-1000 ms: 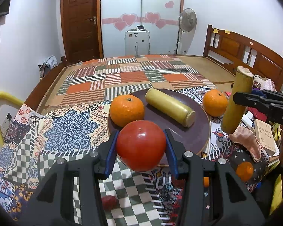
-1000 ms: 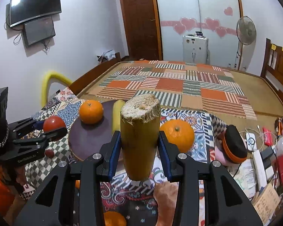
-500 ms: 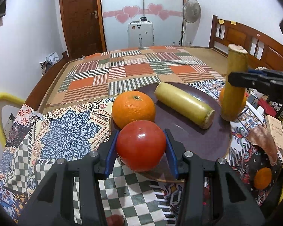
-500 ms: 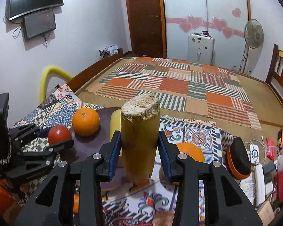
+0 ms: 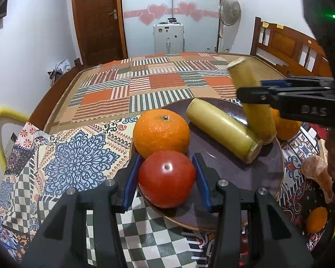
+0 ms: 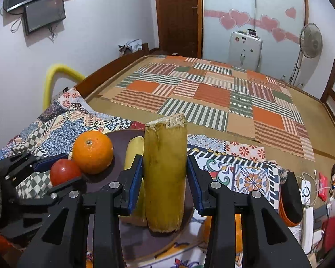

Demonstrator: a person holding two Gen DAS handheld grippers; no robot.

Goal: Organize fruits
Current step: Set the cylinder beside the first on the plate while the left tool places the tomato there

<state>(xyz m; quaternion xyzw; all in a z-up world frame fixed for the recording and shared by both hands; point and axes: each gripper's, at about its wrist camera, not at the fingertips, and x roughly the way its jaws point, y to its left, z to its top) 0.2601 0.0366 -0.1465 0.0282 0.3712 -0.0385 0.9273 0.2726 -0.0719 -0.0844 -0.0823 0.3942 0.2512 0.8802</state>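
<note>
A dark purple plate (image 5: 268, 169) holds an orange (image 5: 161, 130) and a lying yellow sugarcane piece (image 5: 223, 129). My left gripper (image 5: 166, 178) is shut on a red tomato (image 5: 166, 178), which sits on the plate's near rim beside the orange. My right gripper (image 6: 165, 176) is shut on a second sugarcane piece (image 6: 165, 174), held upright and tilted, its lower end on the plate (image 6: 145, 241) next to the lying piece (image 6: 134, 149). The orange (image 6: 92, 151) and tomato (image 6: 64, 174) also show in the right wrist view.
Another orange (image 5: 285, 125) lies behind the plate's right rim and a small one (image 5: 316, 220) at the near right. Peeled fruit (image 5: 319, 174) lies right of the plate. Clutter (image 6: 310, 192) sits at the right edge. A patchwork mat (image 5: 154, 87) lies beyond.
My left gripper has brought the tomato down onto the plate's near rim. My right gripper has moved the upright sugarcane piece left over the plate and lowered its end onto it.
</note>
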